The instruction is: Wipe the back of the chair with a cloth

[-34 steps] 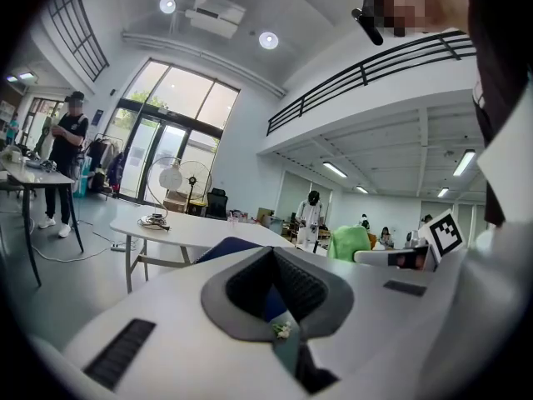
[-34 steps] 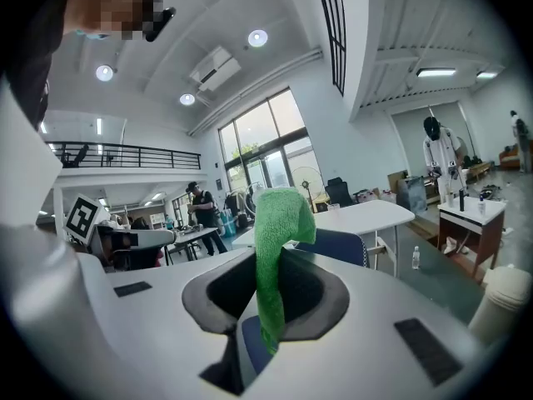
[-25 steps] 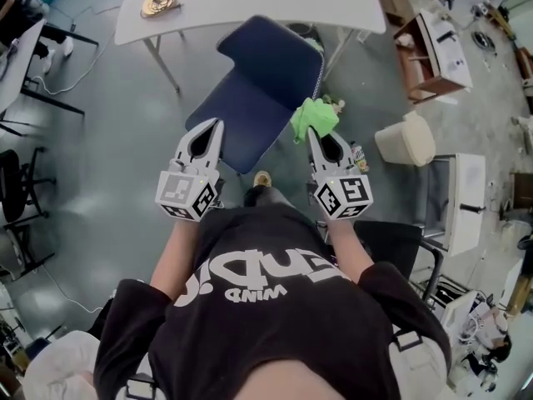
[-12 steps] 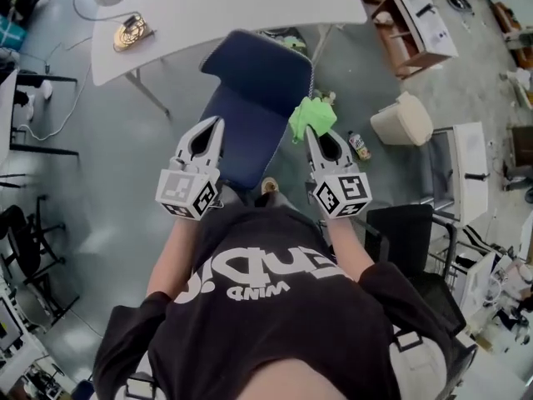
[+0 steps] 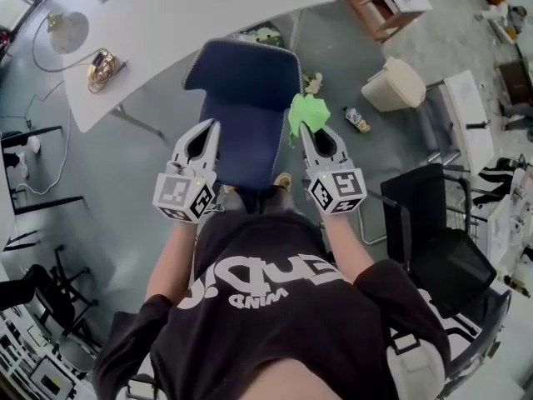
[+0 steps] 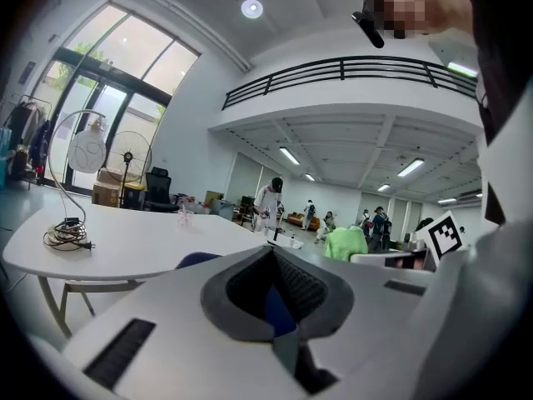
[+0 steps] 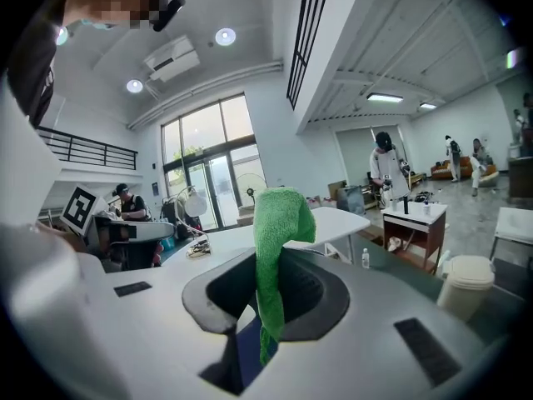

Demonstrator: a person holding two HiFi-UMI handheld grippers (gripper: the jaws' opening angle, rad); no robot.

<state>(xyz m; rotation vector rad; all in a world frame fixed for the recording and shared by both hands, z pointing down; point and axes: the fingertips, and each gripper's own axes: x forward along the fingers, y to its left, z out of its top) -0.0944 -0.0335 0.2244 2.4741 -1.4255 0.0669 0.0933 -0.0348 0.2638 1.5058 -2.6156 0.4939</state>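
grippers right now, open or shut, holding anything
Left gripper: shut, empty.
Right gripper: shut on the crumpled green terry cloth.

The chair (image 5: 243,107) stands straight ahead of both grippers, its seat reaching back between the left gripper (image 5: 213,126) and the right gripper (image 5: 303,128), its back beyond their tips. The cloth (image 5: 306,112) sits pinched in the right gripper's jaws and sticks out past them, just beside the chair's right edge. Beyond the chair's back lies the table (image 5: 191,15), with a coil of cable (image 5: 102,69) on it, ahead and left of the left gripper. Ahead and right of the right gripper stands a bin (image 5: 393,84), with a bottle (image 5: 358,121) on the floor between the two. A second chair (image 5: 433,240) stands right of and behind the right gripper.
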